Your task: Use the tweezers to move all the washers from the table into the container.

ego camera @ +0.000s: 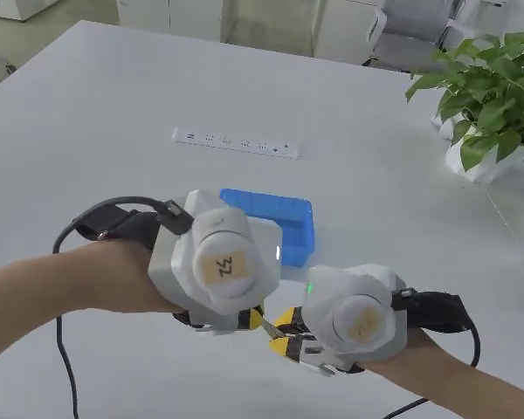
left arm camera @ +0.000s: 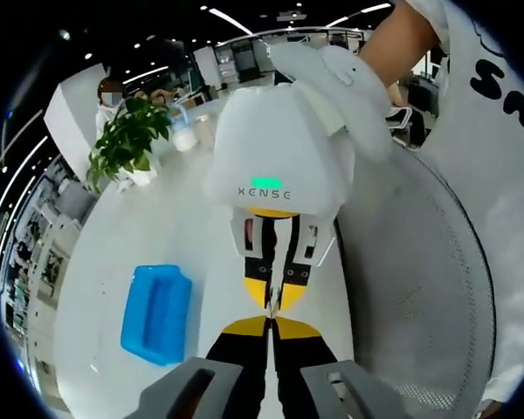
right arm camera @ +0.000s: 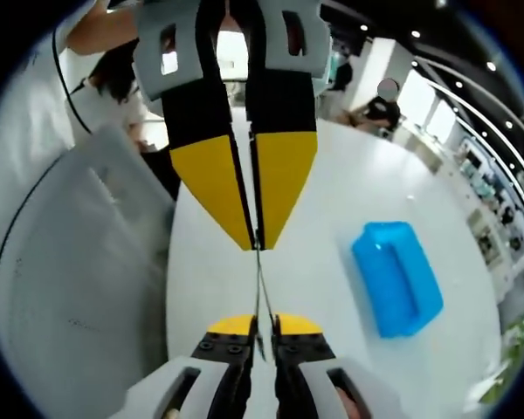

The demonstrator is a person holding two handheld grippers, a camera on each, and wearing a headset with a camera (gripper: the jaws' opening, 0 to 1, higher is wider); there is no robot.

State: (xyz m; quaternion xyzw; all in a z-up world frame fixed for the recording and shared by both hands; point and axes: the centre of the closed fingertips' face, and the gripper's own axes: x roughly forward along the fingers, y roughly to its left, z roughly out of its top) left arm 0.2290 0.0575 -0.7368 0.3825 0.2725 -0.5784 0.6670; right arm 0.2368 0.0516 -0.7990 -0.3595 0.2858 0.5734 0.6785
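Mostly white tabletop (ego camera: pixel 113 96) spreads across the head view, seen from above and slightly behind the work. A leafy green plant (ego camera: pixel 493 83) in a white pot stands at its far right edge.

Near the bottom of the head view, two bare forearms (ego camera: pixel 52 288) come in from either side. Each holds a white hand-held gripper, and the two point at each other, tip to tip, with yellow-and-black jaws. The left hand-held gripper (ego camera: pixel 253 319) is the larger and nearer one, left of centre. The right hand-held gripper (ego camera: pixel 286 334) sits lower and to the right, with a small green light glowing on its body.

A blue rectangular container (ego camera: pixel 297 218) lies on the tabletop just beyond the two grippers. The left one hides its near left corner in the head view. In the left gripper view it lies to the left of the jaws, and in the right gripper view it lies to the right.

A long white power strip (ego camera: pixel 236 142) lies farther back, well apart from the container.

Thin metal tweezers (right arm camera: pixel 260 292) bridge the short gap between the two grippers. The right gripper's jaws are clenched on one end. The left gripper's jaws are drawn together, and their yellow tips pinch the other end.
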